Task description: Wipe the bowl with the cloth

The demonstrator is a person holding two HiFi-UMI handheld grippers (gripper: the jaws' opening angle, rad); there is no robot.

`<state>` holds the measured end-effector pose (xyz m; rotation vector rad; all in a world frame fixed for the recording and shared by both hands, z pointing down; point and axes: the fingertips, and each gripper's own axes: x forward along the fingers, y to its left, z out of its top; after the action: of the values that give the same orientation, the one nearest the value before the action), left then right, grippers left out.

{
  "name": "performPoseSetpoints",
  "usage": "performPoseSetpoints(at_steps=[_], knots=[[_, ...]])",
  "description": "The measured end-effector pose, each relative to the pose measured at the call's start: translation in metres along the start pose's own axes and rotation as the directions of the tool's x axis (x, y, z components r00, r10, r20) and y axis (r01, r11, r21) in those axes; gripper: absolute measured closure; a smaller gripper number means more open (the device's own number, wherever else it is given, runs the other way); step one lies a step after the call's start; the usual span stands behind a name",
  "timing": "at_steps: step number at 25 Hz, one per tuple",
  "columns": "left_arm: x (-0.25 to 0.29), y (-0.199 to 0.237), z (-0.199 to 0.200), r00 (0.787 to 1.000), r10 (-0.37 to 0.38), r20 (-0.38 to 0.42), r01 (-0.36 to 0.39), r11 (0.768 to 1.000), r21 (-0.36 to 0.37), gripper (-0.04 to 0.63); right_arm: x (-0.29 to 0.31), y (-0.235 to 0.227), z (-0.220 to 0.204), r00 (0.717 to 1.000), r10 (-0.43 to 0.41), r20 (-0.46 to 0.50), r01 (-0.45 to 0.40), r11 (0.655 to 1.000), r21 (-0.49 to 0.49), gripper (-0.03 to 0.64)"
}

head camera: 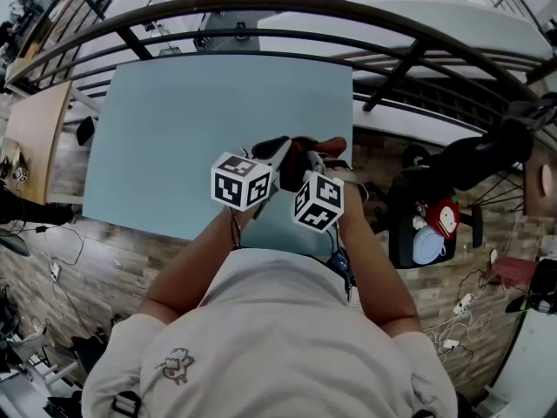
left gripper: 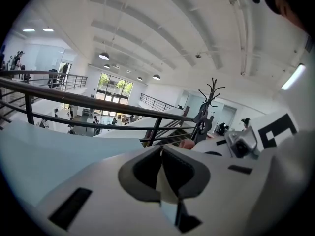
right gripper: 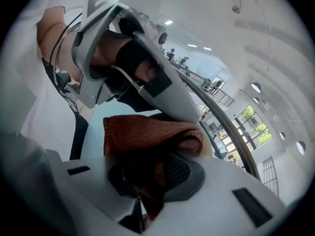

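The biggest thing here is the light blue table [head camera: 174,129], so I'll place everything off that. The dark curved railing [head camera: 261,11] runs along the table's far side. The person in the white shirt [head camera: 278,320] stands at its near edge. A black chair [head camera: 418,225] sits off the table's right side, on the wood floor.

Both grippers are up over the near edge of the table, tips close together. The left gripper [head camera: 277,151] is on the left and the right gripper [head camera: 312,159] is just beside it.

The right gripper is clamped on the cloth [right gripper: 147,132], a rusty orange knit one. It's bunched up between the pads and sticks out past them, held above the table's near edge.

The left gripper's jaws are closed down to a thin slit, with a narrow cream edge pinched between the pads. As far as I can tell that's the bowl [left gripper: 165,190], but only that sliver shows. From the right gripper view, the cloth sits right up against the left gripper's finger.
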<state>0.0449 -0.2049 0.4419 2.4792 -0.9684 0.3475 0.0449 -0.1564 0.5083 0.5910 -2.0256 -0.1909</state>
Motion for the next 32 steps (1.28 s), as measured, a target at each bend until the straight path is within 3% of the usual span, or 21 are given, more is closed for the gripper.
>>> performPoseSetpoints(at_steps=[5, 11, 16, 24, 27, 32], knots=[[0.000, 0.005, -0.001, 1.000, 0.009, 0.005, -0.009, 1.000, -0.016, 0.574, -0.008, -0.022, -0.014, 0.992, -0.091, -0.084, 0.091, 0.996, 0.000, 0.555], [-0.002, -0.011, 0.005, 0.999, -0.048, 0.027, 0.049, 0.998, -0.044, 0.574, -0.015, -0.050, -0.006, 0.975, -0.214, -0.058, 0.215, 0.976, 0.012, 0.555], [-0.004, -0.022, 0.015, 0.996, -0.073, 0.050, 0.074, 0.997, -0.026, 0.572, -0.006, -0.030, 0.012, 0.989, -0.146, 0.014, 0.146, 0.989, -0.033, 0.555], [-0.009, -0.004, 0.012, 0.998, -0.046, 0.051, 0.048, 0.998, -0.032, 0.577, -0.009, 0.002, 0.022, 0.997, -0.013, 0.076, 0.020, 0.996, -0.092, 0.555], [-0.010, 0.003, 0.008, 0.998, -0.041, 0.055, 0.044, 0.997, -0.058, 0.580, -0.025, -0.002, 0.020, 0.992, -0.017, 0.123, 0.023, 0.999, -0.042, 0.555], [-0.014, 0.016, 0.009, 0.996, -0.037, 0.076, 0.047, 0.991, -0.128, 0.580, -0.077, -0.036, 0.020, 0.952, -0.136, 0.274, 0.097, 0.984, 0.152, 0.555]])
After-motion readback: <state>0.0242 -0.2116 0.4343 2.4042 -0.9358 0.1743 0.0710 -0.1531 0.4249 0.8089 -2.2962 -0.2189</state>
